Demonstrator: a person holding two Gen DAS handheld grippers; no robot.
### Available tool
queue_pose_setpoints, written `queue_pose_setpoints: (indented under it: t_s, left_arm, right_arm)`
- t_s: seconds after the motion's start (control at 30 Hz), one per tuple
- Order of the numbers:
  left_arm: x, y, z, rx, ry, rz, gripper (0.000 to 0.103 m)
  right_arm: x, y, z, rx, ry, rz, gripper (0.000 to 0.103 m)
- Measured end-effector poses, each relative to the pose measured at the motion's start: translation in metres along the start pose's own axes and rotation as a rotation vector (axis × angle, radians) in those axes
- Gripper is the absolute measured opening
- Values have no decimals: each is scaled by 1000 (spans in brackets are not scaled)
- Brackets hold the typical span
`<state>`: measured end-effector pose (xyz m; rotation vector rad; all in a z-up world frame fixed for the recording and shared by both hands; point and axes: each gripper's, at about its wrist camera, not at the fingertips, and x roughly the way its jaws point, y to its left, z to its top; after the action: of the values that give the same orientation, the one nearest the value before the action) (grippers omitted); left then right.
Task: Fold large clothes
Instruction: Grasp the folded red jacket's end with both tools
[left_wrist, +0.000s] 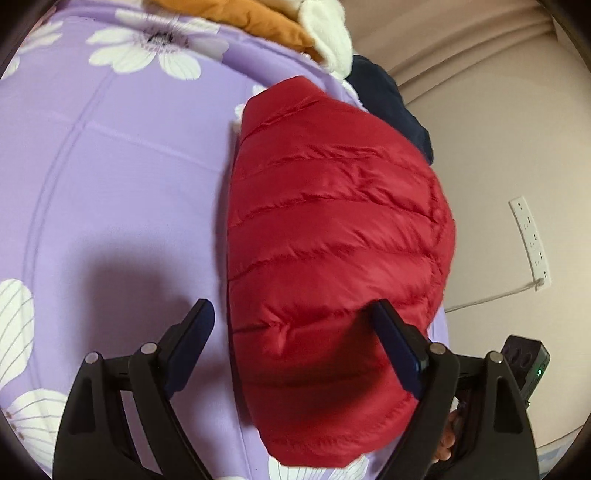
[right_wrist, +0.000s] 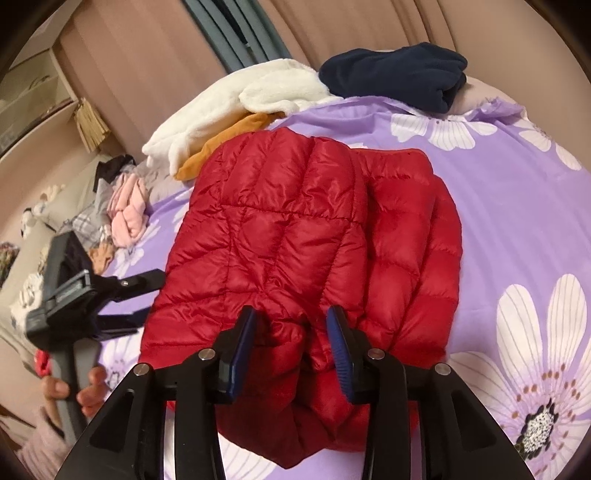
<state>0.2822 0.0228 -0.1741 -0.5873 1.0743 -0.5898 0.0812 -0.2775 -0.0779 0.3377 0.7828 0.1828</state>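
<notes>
Left wrist view: left tool (left_wrist: 291, 317) is spread wide, holding nothing, hovering over the near end of the red quilted puffer jacket (left_wrist: 332, 236); one finger sits over bare sheet, the other over the padding. Jacket lies on the purple floral bed sheet (left_wrist: 110, 184), near the bed's right edge, already doubled into a compact bundle. Far end: orange garment (left_wrist: 258, 18), white fleece (left_wrist: 328, 33), navy garment (left_wrist: 391, 107). Right wrist view: right tool (right_wrist: 291, 317) is partly closed around a bunched ridge of jacket (right_wrist: 295, 229) fabric at the near hem; pads look close to or touching the fabric, but a firm pinch can't be confirmed. Left tool (right_wrist: 147, 295) shows at the jacket's left edge, open. Pink clothes heap (right_wrist: 127, 210) far left. Judgement: fold looks mostly done. To do the step well, pinch both layers of the hem, not just the shell, lift low, carry it toward the far end, square the edges, then press trapped air out so the padding doesn't spring back.
</notes>
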Motion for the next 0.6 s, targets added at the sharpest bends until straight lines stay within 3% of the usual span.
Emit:
queue_pose_setpoints:
  t_s: [0.07, 0.13, 0.3, 0.43, 0.6]
  left_arm:
    - [6, 3, 3, -24, 20, -34, 90]
    - [14, 7, 5, -50, 38, -57, 94]
    - [28, 9, 6, -67, 58, -63, 99]
    - [31, 12, 7, -75, 69, -71, 102]
    - [37, 13, 13, -77, 77, -76, 103]
  right_arm:
    - [0, -3, 1, 18, 2, 17, 41]
    - [0, -8, 2, 43, -1, 43, 52]
    - [-15, -25, 5, 142, -92, 2, 80]
    - [-22, -63, 1, 304, -116, 71, 97]
    - [-6, -103, -8, 471, -69, 127, 100]
